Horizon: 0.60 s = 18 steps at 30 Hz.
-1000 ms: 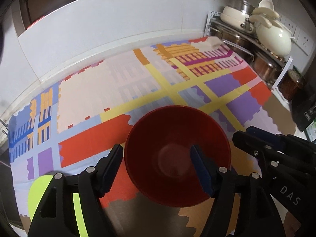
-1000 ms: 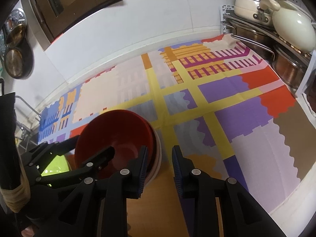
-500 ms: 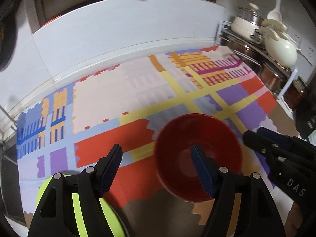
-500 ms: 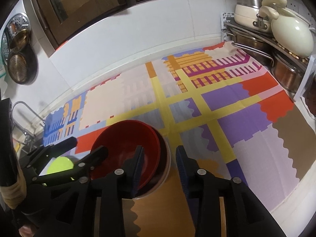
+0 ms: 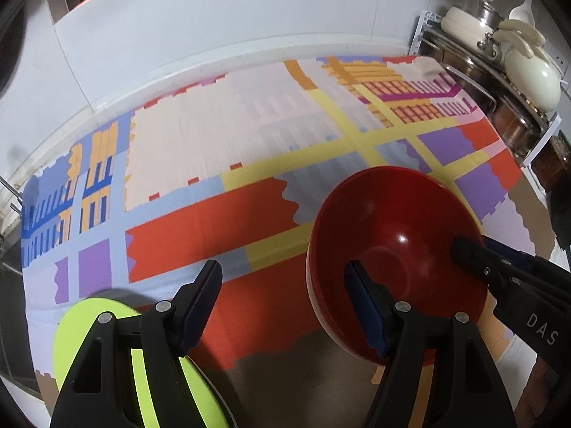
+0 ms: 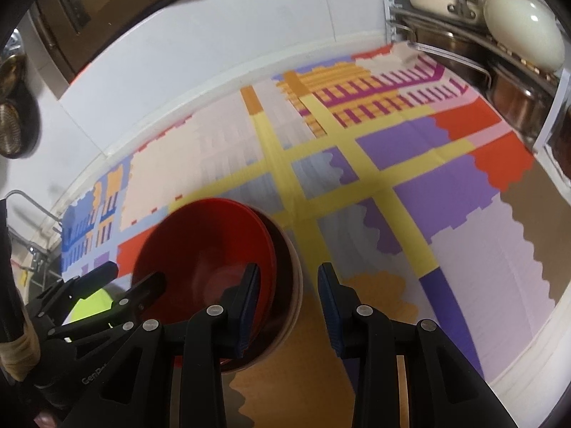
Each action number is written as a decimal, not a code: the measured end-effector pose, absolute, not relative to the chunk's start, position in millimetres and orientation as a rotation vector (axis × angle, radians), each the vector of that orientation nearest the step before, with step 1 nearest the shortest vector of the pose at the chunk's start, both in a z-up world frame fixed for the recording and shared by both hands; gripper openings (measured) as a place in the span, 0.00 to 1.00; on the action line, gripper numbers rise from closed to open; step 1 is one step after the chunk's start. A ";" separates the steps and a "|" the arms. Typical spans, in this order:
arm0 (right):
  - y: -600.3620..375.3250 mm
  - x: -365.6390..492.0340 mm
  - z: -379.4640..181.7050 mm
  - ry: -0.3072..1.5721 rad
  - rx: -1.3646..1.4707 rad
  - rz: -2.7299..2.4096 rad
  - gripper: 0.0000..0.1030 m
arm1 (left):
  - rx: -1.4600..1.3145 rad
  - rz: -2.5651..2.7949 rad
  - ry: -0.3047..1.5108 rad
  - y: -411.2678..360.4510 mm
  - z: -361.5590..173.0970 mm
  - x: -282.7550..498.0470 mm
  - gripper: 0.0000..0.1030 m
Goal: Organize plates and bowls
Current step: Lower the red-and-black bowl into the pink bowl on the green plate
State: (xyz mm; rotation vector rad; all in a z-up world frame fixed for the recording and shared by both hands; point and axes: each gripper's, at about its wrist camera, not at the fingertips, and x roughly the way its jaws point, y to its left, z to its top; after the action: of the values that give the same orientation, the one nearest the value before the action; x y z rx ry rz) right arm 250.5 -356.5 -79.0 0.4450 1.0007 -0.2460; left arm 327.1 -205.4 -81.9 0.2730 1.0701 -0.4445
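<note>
A red bowl (image 5: 396, 246) sits nested in a stack of bowls on the patterned mat, low right in the left wrist view. In the right wrist view the red bowl (image 6: 203, 246) rests inside a tan-rimmed bowl (image 6: 291, 278). My left gripper (image 5: 282, 303) is open and empty, left of the bowl, its right finger over the bowl's near rim. My right gripper (image 6: 289, 303) is open, its jaws astride the right rim of the stack without touching it. A lime-green plate (image 5: 89, 335) lies under my left gripper; it also shows in the right wrist view (image 6: 91, 303).
The colourful patterned mat (image 5: 221, 142) covers the counter up to a white wall. A metal rack with cream pots and steel pans (image 5: 514, 71) stands at the back right, also in the right wrist view (image 6: 499, 32). A strainer (image 6: 14, 132) hangs at left.
My left gripper has drawn back left from the red bowl, so the bowl now lies to its right and the green plate shows more. My right gripper has opened wider at the stack's rim.
</note>
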 end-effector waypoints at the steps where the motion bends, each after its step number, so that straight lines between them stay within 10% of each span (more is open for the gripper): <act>1: -356.7 251.2 -82.2 1.009 0.452 -0.243 0.34 | 0.270 -0.450 1.073 -206.0 -83.3 327.4 0.68; 18: -352.2 258.0 -98.0 1.085 0.506 -0.220 0.33 | 0.148 -0.520 1.235 -212.2 -108.5 335.8 0.43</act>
State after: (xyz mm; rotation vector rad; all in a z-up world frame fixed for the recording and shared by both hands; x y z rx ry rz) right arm 258.0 -352.2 -98.0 0.5057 1.0851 -0.2195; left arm 335.8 -212.2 -108.5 0.1476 1.2348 -0.5204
